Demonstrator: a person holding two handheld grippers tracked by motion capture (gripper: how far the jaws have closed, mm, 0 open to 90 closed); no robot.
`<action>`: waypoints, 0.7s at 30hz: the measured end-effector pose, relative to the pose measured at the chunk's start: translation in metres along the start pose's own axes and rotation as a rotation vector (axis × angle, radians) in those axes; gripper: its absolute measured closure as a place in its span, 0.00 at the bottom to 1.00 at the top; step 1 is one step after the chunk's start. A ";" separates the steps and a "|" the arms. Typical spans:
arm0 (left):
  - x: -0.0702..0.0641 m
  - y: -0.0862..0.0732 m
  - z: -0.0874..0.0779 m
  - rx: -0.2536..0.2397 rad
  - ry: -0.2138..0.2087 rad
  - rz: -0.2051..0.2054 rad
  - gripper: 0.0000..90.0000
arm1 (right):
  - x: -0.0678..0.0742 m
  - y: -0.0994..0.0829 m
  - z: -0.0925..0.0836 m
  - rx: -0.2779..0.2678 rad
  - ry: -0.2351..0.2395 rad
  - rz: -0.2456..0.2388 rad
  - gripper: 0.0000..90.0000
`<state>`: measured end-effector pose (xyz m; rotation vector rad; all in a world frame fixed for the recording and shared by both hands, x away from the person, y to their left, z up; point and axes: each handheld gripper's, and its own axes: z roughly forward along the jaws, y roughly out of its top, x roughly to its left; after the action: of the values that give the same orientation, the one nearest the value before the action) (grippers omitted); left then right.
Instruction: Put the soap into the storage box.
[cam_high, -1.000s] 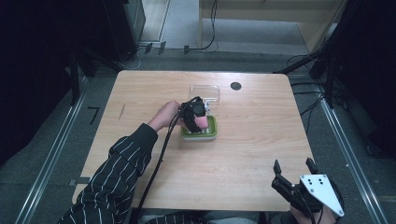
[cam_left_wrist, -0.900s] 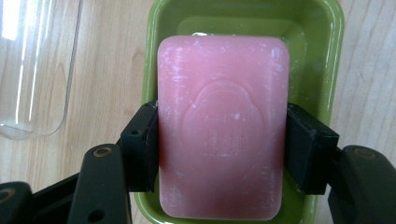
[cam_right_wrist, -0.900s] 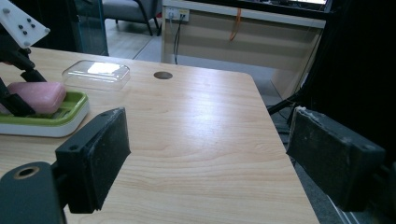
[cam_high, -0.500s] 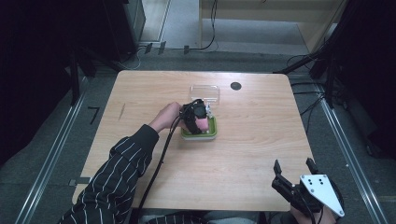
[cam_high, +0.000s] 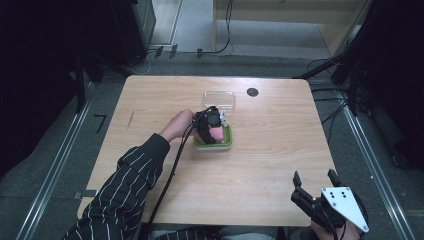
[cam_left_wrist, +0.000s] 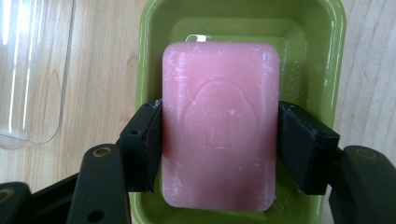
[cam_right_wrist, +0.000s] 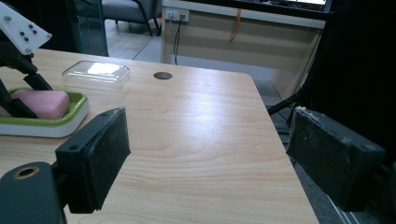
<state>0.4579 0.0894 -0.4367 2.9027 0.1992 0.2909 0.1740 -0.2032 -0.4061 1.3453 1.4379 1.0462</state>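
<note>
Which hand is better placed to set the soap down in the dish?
Left. Its tongs already clamp the pink soap over the green dish; the right tongs wait open at the table's near edge.

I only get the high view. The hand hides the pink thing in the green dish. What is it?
Observer: A pink soap bar with a stamped emblem, seen in the left gripper view.
Operator: Is it being held?
Observer: Yes, the left gripper has its jaws pressed on the bar's two long sides, over the green soap dish.
Operator: And that shiny thing behind the dish?
Observer: A clear plastic lid, lying domed side up, apart from the dish.
Operator: What about the other gripper?
Observer: The right gripper is open, with only bare wooden table between its jaws.
</note>
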 end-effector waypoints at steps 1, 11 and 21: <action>0.000 0.000 0.000 0.001 -0.005 -0.004 0.42 | 0.000 0.000 0.000 0.000 0.000 0.000 0.14; 0.004 0.000 -0.015 -0.033 -0.024 -0.060 0.39 | 0.000 0.000 0.000 -0.002 0.000 -0.001 0.14; -0.001 0.003 -0.019 0.075 -0.025 -0.137 0.15 | 0.000 0.000 0.000 -0.003 0.001 0.001 0.14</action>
<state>0.4537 0.0906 -0.4184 2.9465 0.4117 0.2281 0.1741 -0.2031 -0.4058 1.3436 1.4358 1.0492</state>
